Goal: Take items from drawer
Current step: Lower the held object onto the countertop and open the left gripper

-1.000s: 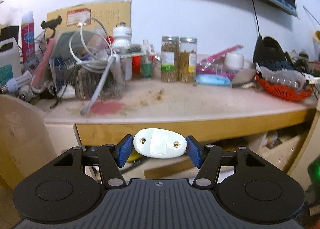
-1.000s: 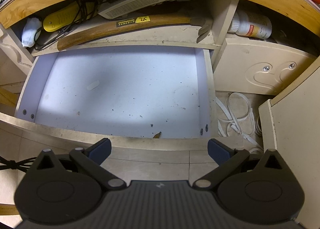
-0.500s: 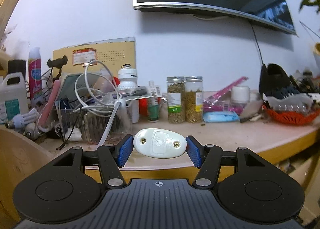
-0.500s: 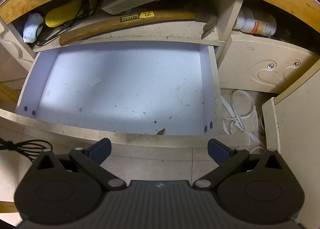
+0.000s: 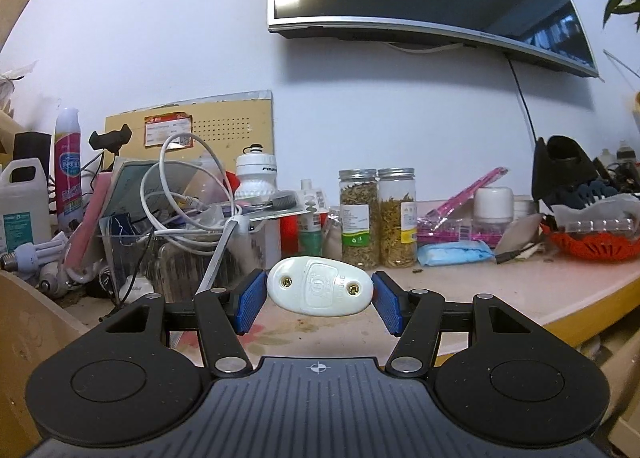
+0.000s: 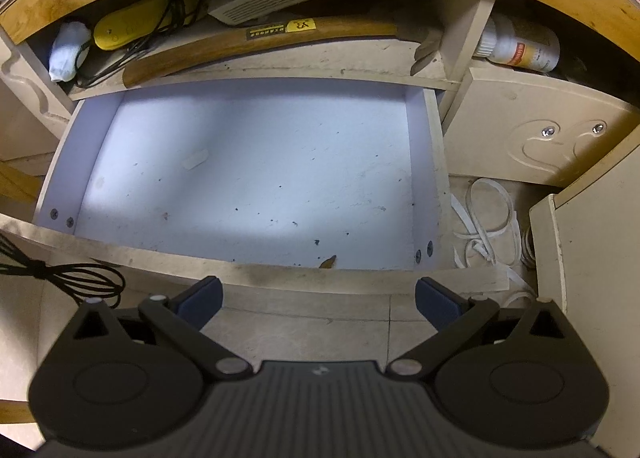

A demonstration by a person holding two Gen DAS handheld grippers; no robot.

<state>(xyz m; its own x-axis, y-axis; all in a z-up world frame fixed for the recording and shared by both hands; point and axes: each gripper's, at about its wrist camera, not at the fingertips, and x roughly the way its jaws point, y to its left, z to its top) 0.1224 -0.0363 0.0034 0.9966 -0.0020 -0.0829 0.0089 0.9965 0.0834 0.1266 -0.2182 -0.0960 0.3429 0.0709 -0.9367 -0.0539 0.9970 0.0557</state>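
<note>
The left gripper (image 5: 319, 296) is clamped end to end on a white oval plastic fitting (image 5: 320, 291), two brass screws facing the camera, and holds it level above the near edge of the countertop (image 5: 500, 290); judged, this is an item lifted from the drawer and carried up for setting down, the flat blue pads gripping its narrow ends so it cannot rotate. Left on the counter, a clear bin (image 5: 176, 254) holds coiled white cable and assorted clutter. Mid-counter, two clear jars (image 5: 376, 218) with metal lids contain dried plant matter. Far right, an orange basket (image 5: 592, 250) carries a clear plastic tray and dark items. The right gripper (image 6: 318, 298) hangs above the open drawer (image 6: 248, 178) with fingers spread wide and nothing between them, apparently waiting for the next pick. The drawer shows only specks and one small scrap near its front wall. The shelf behind it holds a wooden-handled hammer (image 6: 280, 38), a yellow device and a white box.
</note>
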